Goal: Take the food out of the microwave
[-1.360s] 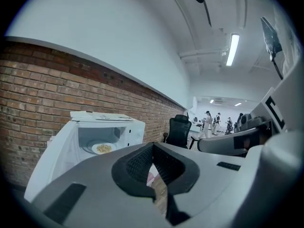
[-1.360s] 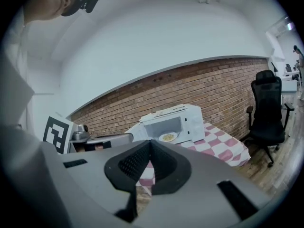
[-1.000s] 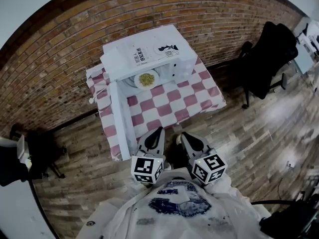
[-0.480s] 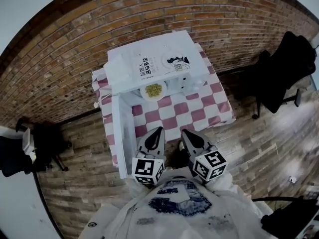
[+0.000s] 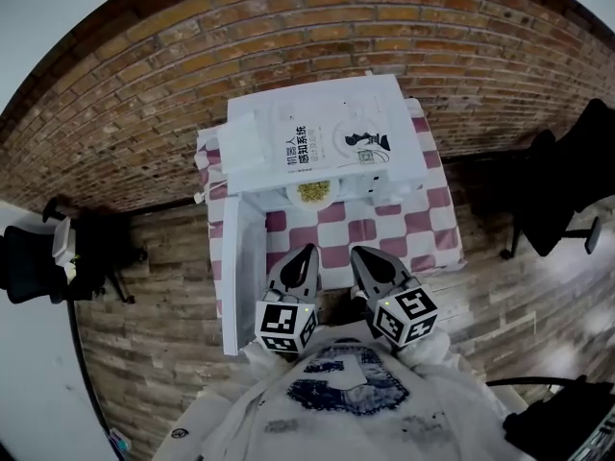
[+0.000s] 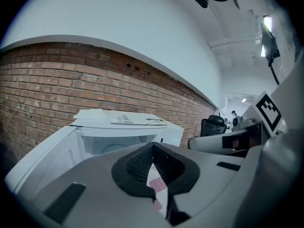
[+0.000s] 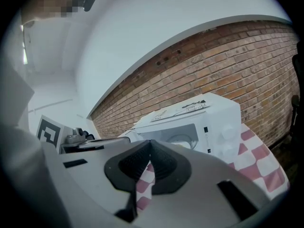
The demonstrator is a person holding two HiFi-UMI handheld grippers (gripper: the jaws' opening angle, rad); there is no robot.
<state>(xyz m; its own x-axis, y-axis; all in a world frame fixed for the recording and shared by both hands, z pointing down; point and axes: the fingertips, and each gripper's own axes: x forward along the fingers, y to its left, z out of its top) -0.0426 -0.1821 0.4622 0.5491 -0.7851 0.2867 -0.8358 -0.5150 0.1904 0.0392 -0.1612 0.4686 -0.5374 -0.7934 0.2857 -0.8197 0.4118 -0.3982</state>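
A white microwave stands on a table with a red-and-white checked cloth. Its door hangs open to the left. Inside, at the front of the cavity, sits a white plate of yellowish food. My left gripper and right gripper are side by side at the table's near edge, short of the microwave, both shut and empty. The left gripper view shows my left gripper aimed at the open microwave. In the right gripper view my right gripper points at the microwave too.
A brick wall runs behind the table. A black office chair stands to the right and another to the left on the wooden floor. The open door juts past the table's left front.
Both grippers and the person have moved closer to the table. The microwave and plate now sit nearer and more centred in the head view. Both grippers stayed shut.
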